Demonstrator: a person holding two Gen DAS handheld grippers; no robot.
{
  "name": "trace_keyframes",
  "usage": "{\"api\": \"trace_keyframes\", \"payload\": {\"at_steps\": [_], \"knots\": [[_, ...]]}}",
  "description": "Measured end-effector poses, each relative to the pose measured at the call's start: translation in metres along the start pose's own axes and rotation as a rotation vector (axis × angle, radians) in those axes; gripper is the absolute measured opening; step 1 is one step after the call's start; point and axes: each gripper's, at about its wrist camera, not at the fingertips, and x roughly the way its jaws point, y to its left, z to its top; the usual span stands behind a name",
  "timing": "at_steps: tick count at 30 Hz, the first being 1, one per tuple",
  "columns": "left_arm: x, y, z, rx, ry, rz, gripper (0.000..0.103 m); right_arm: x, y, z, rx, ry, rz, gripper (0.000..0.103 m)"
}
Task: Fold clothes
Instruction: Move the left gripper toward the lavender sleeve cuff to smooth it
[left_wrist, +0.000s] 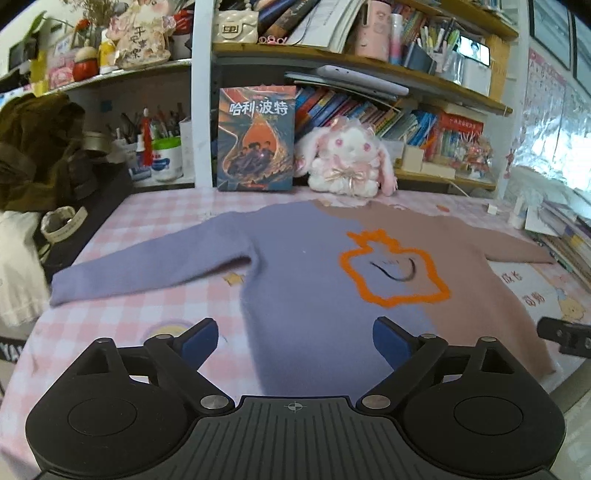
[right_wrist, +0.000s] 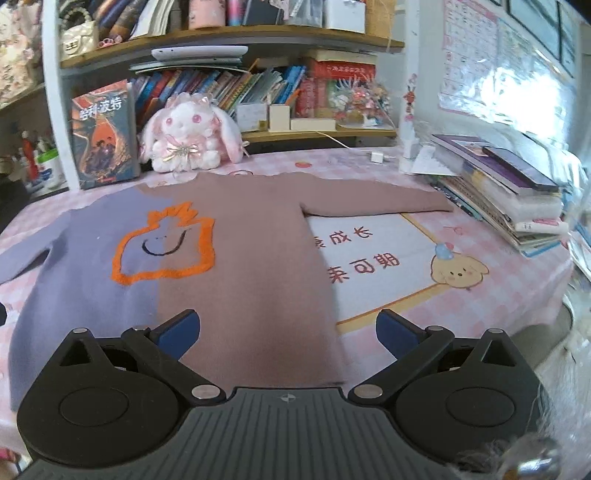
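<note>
Sweater (left_wrist: 314, 280) lies spread flat, front up, across the middle of the desk (left_wrist: 122, 314), its hem toward the cameras and its neckline toward the shelves. One half is lavender and the other dusty pink-brown, and both sleeves stretch straight out to the sides, the lavender sleeve (left_wrist: 147, 258) reaching toward the desk's left edge and the pink-brown sleeve (right_wrist: 376, 201) reaching toward a stack of books (right_wrist: 517, 199) on the right. An orange outline with a black smile (right_wrist: 164, 245) sits on the chest where the two colours meet. The desk wears a pink checked cloth with a printed panel of characters and a cartoon bear (right_wrist: 458, 271) just beside the sweater's pink-brown side. Behind the neckline a picture book (left_wrist: 256, 138) stands upright against the shelving, and a white and pink plush rabbit (left_wrist: 347, 158) sits next to it, near the collar. The left tool (left_wrist: 295, 341) hovers over the lavender hem with its blue-padded jaws wide apart and nothing between them. The right tool (right_wrist: 288, 332) hangs over the pink-brown hem, likewise spread open and holding nothing. A small white charger (right_wrist: 377, 157) rests on the cloth past the right sleeve.
</note>
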Motion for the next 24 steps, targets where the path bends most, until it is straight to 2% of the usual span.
{"api": "trace_keyframes", "payload": {"at_steps": [7, 15, 17, 24], "knots": [[0.032, 0.058, 0.019, 0.02, 0.052, -0.062, 0.094, -0.001, 0.055, -0.009, 0.059, 0.019, -0.089, 0.103], [0.054, 0.102, 0.024, 0.028, 0.092, -0.103, 0.094, 0.001, 0.099, -0.013, 0.118, 0.041, -0.157, 0.103], [0.062, 0.116, 0.025, -0.003, 0.104, -0.091, 0.094, 0.003, 0.107, -0.011, 0.119, 0.048, -0.166, 0.103], [0.08, 0.167, 0.024, -0.161, 0.12, 0.034, 0.094, 0.009, 0.126, -0.003, 0.098, 0.056, -0.18, 0.103]]}}
